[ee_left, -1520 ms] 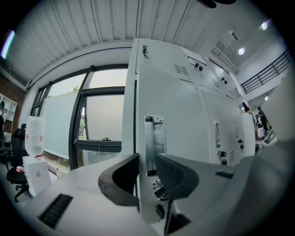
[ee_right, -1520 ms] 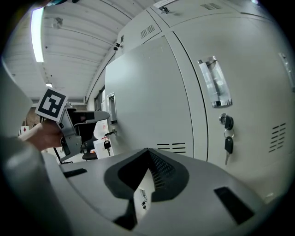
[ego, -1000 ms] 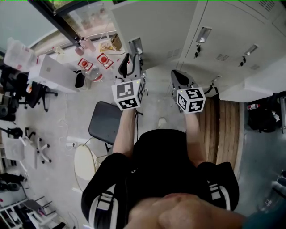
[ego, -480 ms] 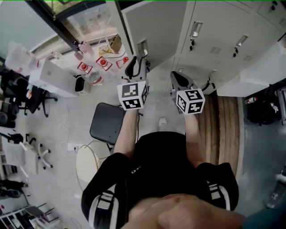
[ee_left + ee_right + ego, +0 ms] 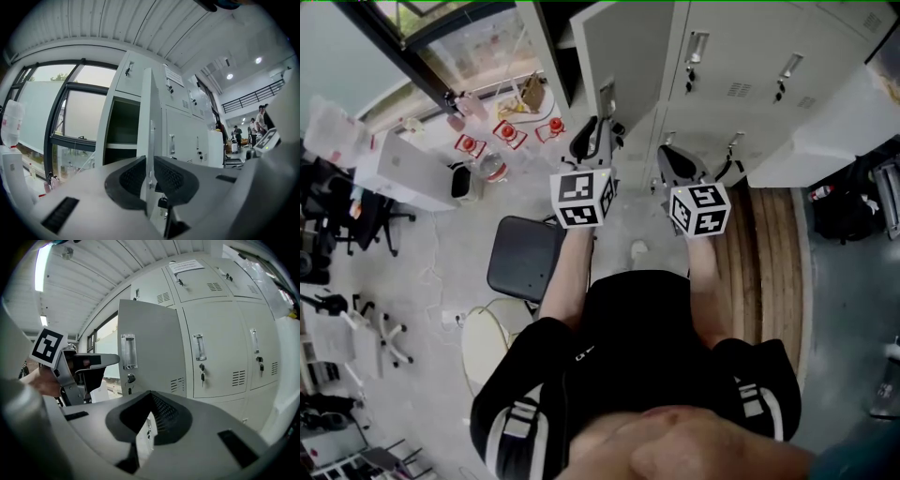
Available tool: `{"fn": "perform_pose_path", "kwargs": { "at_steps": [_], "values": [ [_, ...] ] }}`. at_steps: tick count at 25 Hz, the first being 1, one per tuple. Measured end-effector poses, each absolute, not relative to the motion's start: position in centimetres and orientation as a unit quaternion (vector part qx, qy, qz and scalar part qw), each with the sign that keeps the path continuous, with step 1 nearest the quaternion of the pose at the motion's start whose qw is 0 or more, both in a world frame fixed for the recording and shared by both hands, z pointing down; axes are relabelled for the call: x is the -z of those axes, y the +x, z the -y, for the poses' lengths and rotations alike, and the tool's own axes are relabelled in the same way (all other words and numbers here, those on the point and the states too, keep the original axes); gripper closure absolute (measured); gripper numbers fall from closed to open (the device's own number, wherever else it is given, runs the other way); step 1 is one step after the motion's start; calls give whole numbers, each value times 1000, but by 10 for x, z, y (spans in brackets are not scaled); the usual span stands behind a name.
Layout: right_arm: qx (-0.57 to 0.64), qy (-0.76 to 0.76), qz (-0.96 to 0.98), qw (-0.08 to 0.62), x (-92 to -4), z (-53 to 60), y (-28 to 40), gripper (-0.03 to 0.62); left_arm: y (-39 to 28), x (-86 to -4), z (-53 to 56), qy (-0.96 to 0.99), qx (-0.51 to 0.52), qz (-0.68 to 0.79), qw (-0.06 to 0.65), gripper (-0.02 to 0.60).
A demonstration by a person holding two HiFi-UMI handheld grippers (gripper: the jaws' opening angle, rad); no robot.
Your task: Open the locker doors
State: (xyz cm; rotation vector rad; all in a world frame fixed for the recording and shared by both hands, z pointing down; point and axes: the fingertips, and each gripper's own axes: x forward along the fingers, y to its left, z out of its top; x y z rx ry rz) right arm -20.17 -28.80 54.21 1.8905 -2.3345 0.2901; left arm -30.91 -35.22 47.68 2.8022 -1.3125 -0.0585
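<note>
Concrete floor (image 5: 623, 225) runs under us up to a bank of grey lockers (image 5: 741, 66), and a black chair (image 5: 520, 261) sits back from our left fingers and off to their left. On our left gripper (image 5: 149, 161) the fingers (image 5: 133, 178) have just been closing and now pinch the free edge of the open locker door (image 5: 146, 112), which rises edge-on straight up between them. Our right gripper (image 5: 149, 398) is held just right of the left one, apart from it, its fingers (image 5: 165, 416) clenched together on nothing. Up and left of the right fingers we see that door's outer face, with its upright handle (image 5: 128, 351) and the lock (image 5: 131, 378) below it, and the left gripper's marker cube (image 5: 47, 345) further left. Beyond the left fingers, left of the door, the opened compartment (image 5: 123, 124) shows a dark interior with one shelf (image 5: 121, 146). Right of both pairs of fingers, the neighbouring doors (image 5: 218, 348) are shut, with keys (image 5: 202, 373) hanging in their locks. Furthest off, a large window (image 5: 70, 117) stands left of the left fingers, and people (image 5: 236, 133) stand far away to their right.
</note>
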Motion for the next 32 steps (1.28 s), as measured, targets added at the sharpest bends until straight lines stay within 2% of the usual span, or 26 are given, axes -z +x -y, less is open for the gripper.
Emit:
{"fn": "perform_pose_path", "kwargs": {
  "at_steps": [8, 21, 32],
  "values": [
    [-88, 649, 753, 62, -535, 268, -187, 576, -293, -478, 327, 922, 25, 386, 27, 552],
    [-90, 656, 746, 68, -539, 256, -183, 576, -251, -476, 288, 956, 42, 289, 32, 565],
    [-96, 662, 741, 58, -537, 243, -141, 576, -199, -473, 258, 965, 47, 257, 23, 571]
  ]
}}
